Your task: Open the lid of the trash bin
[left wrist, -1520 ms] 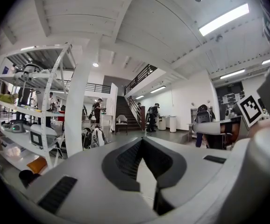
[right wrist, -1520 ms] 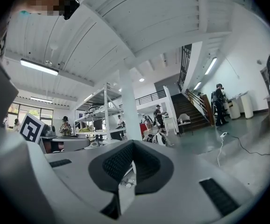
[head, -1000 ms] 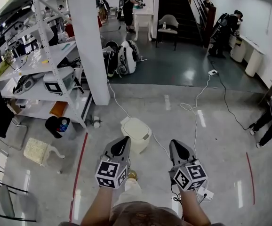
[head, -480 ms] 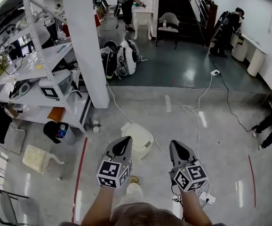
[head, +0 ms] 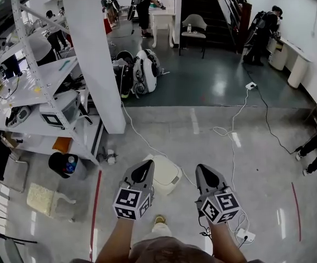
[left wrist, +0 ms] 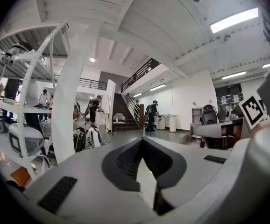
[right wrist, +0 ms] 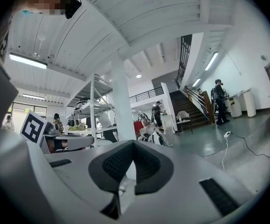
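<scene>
In the head view a cream trash bin (head: 167, 175) stands on the grey floor with its lid down, just beyond and between my two grippers. My left gripper (head: 143, 165) is held over the bin's left edge, jaws together and nothing in them. My right gripper (head: 202, 169) hovers to the bin's right, also shut and empty. Both point up and level into the room: the left gripper (left wrist: 142, 141) and the right gripper (right wrist: 132, 144) show only the hall beyond their tips. The bin is absent from both gripper views.
A white pillar (head: 92, 59) and a shelving rack (head: 35, 100) stand at the left, with a black bucket (head: 65, 164) and a white stool (head: 46, 199) below. White cables (head: 224, 131) and a power strip (head: 245, 235) lie on the floor at the right. People stand far back.
The bin has slid down the head view and now lies between the gripper tips; pillar and rack have shifted left. Both grippers keep their pose and stay shut.
</scene>
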The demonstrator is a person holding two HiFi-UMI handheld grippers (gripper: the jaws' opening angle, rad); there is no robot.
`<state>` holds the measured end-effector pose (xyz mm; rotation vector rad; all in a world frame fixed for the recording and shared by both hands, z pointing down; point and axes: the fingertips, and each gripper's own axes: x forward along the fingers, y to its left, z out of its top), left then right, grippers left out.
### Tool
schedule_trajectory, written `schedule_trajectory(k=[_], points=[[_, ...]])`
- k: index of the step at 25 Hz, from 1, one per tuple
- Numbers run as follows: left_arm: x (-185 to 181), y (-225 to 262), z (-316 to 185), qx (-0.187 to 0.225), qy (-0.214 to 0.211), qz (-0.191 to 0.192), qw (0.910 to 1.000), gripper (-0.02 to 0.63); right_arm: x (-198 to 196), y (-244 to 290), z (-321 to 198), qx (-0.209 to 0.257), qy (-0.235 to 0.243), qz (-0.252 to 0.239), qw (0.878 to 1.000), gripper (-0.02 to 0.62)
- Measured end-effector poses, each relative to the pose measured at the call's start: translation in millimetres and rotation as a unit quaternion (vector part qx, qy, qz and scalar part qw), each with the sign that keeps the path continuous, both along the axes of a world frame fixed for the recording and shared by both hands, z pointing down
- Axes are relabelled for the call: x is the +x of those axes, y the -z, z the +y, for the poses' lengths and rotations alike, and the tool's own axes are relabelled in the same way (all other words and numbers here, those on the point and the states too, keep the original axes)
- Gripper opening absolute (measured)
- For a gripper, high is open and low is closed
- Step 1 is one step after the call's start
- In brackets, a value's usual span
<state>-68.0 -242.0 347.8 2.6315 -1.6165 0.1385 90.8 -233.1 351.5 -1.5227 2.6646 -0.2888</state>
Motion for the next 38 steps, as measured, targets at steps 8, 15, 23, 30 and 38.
schedule_trajectory(k=[8, 15, 23, 30, 38], points=[[-14, 4, -71, 0.006, -0.021, 0.005, 0.9998, 0.006, -20, 8, -65, 0.008, -0.014, 0.002, 1.0, 0.029], [-27, 9, -115, 0.011, -0.031, 0.006, 0.9994, 0.006, -35, 15, -109, 0.016, -0.024, 0.002, 1.0, 0.029], [-29, 10, -153, 0.017, -0.035, 0.007, 0.9992, 0.006, -40, 14, -143, 0.015, -0.025, 0.009, 1.0, 0.029], [-21, 8, -169, 0.018, -0.035, 0.005, 0.9992, 0.006, -40, 14, -161, 0.015, -0.016, 0.012, 1.0, 0.029], [-19, 7, -186, 0.019, -0.028, 0.004, 0.9994, 0.007, -46, 15, -175, 0.016, 0.007, 0.009, 1.0, 0.029]])
